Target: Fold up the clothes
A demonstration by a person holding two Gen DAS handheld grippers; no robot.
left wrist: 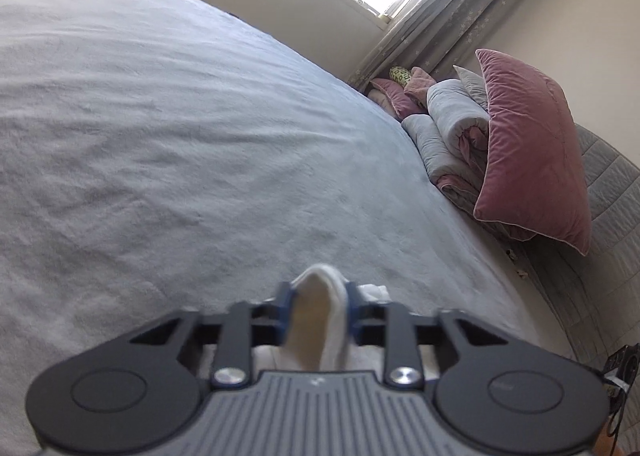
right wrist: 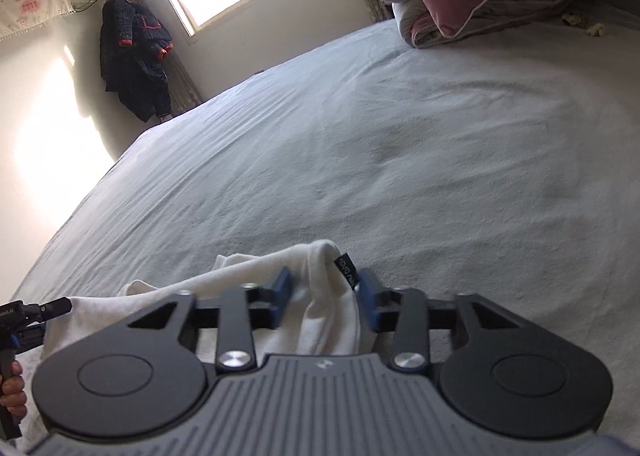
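Note:
A white garment (right wrist: 320, 288) lies bunched at the near edge of the grey bed (right wrist: 400, 144). My right gripper (right wrist: 325, 298) is shut on a fold of it, beside a small black label (right wrist: 346, 269). The cloth trails left toward the left gripper's body (right wrist: 24, 320), seen at the frame edge with a hand on its handle. In the left wrist view my left gripper (left wrist: 318, 306) is shut on another fold of the white garment (left wrist: 320, 316), just above the bed (left wrist: 180, 128). Most of the garment is hidden under the grippers.
A pink pillow (left wrist: 528, 152) leans on a rolled grey and pink duvet (left wrist: 452, 124) at the head of the bed. A window and curtain (left wrist: 448, 12) are behind. A dark coat (right wrist: 136, 56) hangs in the far corner by the wall.

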